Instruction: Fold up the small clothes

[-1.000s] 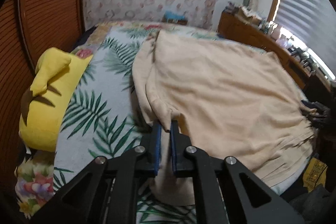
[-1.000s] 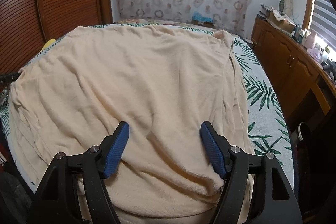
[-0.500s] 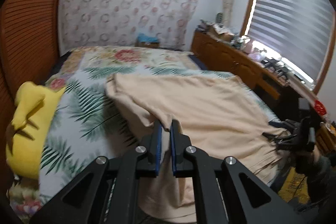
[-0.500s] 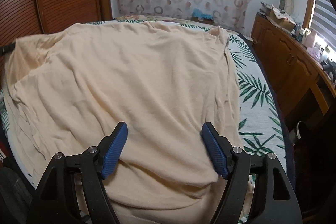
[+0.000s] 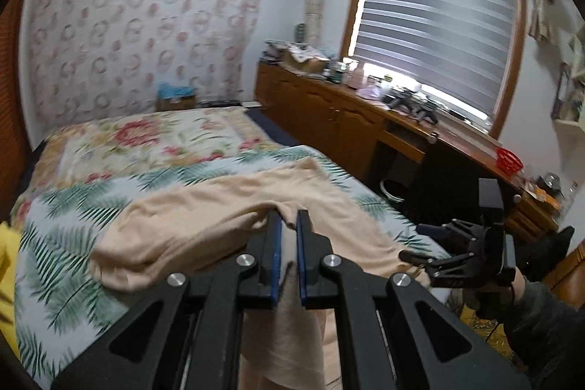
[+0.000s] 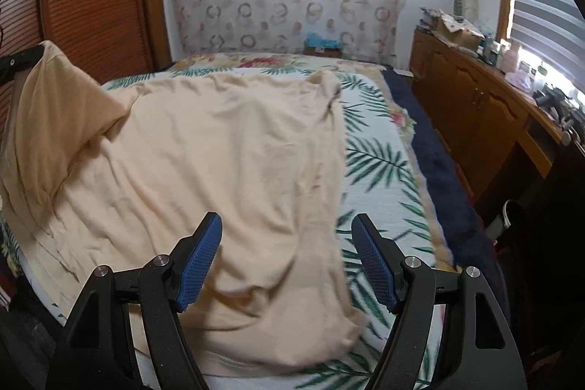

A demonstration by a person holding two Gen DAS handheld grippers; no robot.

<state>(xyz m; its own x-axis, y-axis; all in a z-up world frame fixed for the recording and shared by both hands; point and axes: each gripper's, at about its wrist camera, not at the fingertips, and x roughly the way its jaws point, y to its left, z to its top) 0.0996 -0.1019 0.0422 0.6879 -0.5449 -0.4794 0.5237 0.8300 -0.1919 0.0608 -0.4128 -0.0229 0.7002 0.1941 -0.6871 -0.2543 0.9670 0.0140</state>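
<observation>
Beige cotton is rising off the bed: the left tool (image 5: 289,225) is pinching the left edge of the shirt (image 6: 219,152), its jaws nearly together on the fabric, and it is now carrying that edge well above the bedspread (image 5: 73,225). A second ago the same pinched edge was lying low against the palm-leaf print, close beside the yellow plush toy (image 5: 5,280); now the toy is sliding out to the border of the left view, and the window blind (image 5: 438,24) and wooden cabinets (image 5: 329,119) are filling the frame instead. From the right view, the raised part is standing up as a tall flap at the far left, while the rest of the shirt is still lying spread across the bed.

The right tool (image 6: 289,262) is hanging with jaws wide, holding nothing, just above the shirt's near right corner. It has drifted a little toward that side, since green leaves are now showing between its jaws where only beige showed before.

Judging by this, the first fold is under way: the left side is being lifted to swing over the middle. The free tool is probably getting ready to hold down or take the opposite edge, so that the body is not dragging along with the flap.
</observation>
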